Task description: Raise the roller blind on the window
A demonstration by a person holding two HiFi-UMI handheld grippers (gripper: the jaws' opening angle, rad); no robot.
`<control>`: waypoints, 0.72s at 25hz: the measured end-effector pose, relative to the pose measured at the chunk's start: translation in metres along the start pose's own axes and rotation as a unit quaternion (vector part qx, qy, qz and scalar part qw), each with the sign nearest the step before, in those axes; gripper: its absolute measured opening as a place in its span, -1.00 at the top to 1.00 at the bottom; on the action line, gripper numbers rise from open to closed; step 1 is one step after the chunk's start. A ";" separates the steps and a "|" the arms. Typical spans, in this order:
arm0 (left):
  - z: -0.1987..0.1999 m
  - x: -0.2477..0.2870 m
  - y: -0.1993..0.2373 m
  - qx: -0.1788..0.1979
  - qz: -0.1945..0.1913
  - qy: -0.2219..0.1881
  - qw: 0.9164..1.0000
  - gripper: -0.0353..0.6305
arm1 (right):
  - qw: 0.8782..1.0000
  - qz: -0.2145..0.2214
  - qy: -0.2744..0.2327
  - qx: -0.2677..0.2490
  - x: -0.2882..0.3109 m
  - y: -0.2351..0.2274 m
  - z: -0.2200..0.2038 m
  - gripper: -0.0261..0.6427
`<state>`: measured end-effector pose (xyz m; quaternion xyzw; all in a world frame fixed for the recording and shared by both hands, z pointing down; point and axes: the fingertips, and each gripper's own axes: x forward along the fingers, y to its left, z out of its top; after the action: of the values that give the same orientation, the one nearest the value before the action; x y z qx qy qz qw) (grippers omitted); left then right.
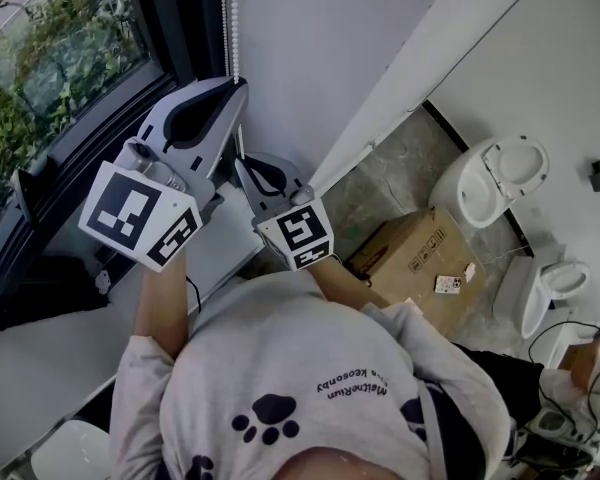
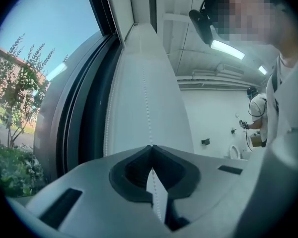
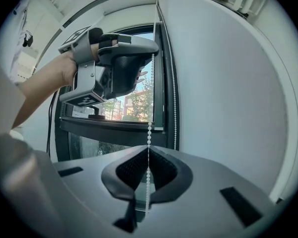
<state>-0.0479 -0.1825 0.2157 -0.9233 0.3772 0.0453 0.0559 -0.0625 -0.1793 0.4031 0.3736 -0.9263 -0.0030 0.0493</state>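
left tool (image 2: 151, 148) / right tool (image 3: 148, 150): grey shells, black pads | marker cubes (image 1: 140, 215): black-white | shirt (image 1: 310, 368): grey (dark paw prints (image 1: 265, 418))

Grey shirt (image 1: 310, 368), seen upside down: short line of dark lettering (image 1: 355, 383), too small to read surely; black paw print (image 1: 270, 415) near it. Cardboard box (image 1: 415, 258): small dark handling symbols on side, no legible words. Left marker cube (image 1: 140, 215), right marker cube (image 1: 300, 233): black-and-white square code patterns, no letters.
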 end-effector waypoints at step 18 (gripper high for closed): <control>-0.103 -0.012 -0.003 -0.074 0.021 0.054 0.996 0.87 | 0.993 0.022 0.115 0.026 0.001 0.004 -0.102 0.89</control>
<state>-0.0501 -0.1867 0.3193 -0.9180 0.3944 0.0246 -0.0336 -0.0562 -0.1741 0.5046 0.3522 -0.9222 0.0647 0.1459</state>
